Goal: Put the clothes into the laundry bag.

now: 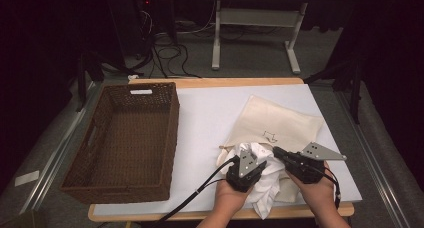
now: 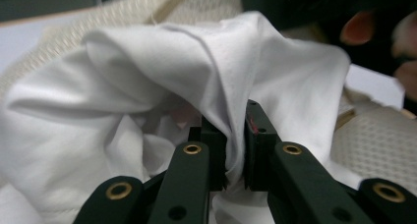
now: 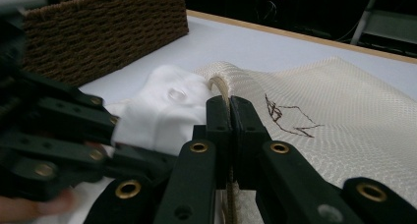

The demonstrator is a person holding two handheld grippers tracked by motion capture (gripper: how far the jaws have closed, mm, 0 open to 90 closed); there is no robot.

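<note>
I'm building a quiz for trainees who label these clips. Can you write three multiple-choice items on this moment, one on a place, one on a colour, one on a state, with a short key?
1. Where does the wicker basket stand on the table?
A. at the left side
B. on top of the cream bag
C. at the right edge

2. What colour is the cloth pinched by the left tool?
A. red
B. white
C. dark blue

3. What is the state of the right tool?
A. wide open above the basket
B. shut on the cream bag's edge
C. lying loose on the table

Key:
1 A, the high view shows the basket left of the cream bag.
2 B, the left gripper view shows white folds between the jaws.
3 B, the right gripper view shows the jaws pressed on the bag's rolled rim.
</note>
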